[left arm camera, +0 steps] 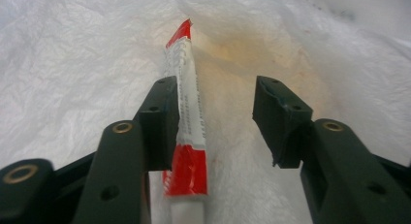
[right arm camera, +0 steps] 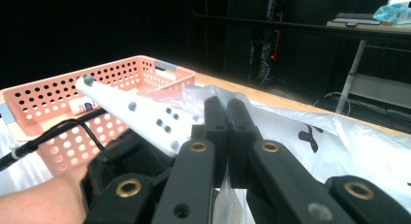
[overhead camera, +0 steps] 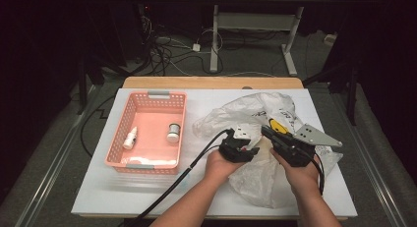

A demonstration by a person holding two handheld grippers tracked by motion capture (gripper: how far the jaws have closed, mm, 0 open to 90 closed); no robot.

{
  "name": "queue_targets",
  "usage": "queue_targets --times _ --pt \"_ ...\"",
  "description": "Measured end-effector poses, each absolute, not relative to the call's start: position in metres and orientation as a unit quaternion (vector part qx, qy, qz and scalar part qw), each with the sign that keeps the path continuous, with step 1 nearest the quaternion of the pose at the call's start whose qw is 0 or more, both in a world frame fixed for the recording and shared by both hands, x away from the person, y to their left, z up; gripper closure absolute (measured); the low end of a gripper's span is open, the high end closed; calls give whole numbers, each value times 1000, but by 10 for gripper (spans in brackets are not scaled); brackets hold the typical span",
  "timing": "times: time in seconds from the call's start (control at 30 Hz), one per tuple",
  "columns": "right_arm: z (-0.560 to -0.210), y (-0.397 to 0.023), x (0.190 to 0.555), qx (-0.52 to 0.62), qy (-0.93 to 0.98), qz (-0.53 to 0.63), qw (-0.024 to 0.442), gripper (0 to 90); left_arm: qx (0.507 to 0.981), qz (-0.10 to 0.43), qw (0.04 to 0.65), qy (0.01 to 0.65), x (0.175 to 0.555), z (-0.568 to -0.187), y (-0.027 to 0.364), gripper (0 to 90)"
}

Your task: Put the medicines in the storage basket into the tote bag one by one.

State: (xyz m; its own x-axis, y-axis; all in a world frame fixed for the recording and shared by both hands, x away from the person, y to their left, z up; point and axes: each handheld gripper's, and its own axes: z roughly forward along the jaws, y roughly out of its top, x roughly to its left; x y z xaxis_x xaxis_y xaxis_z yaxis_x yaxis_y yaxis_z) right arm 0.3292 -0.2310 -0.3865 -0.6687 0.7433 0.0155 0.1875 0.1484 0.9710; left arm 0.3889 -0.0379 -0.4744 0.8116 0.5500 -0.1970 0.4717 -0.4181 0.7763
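Red-and-white tube (left arm camera: 186, 122) is seen lying inside white plastic bag (overhead camera: 275, 180), against one jaw of left hand-held gripper (left arm camera: 213, 112); jaws apart, not pressed on it. Right hand-held gripper (right arm camera: 227, 118) is closed w/ bag film pinched. Pink basket (overhead camera: 147, 100) sits at surface (overhead camera: 98, 197) left.
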Motion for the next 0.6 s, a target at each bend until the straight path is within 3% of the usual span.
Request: queue_targets --times 0.33,0.6 --pt "-387 -230 329 323 721 563 245 900 837 31 459 296 371 -470 -10 400" --pt "-387 -231 329 322 720 562 249 900 836 19 463 294 354 -464 4 253"
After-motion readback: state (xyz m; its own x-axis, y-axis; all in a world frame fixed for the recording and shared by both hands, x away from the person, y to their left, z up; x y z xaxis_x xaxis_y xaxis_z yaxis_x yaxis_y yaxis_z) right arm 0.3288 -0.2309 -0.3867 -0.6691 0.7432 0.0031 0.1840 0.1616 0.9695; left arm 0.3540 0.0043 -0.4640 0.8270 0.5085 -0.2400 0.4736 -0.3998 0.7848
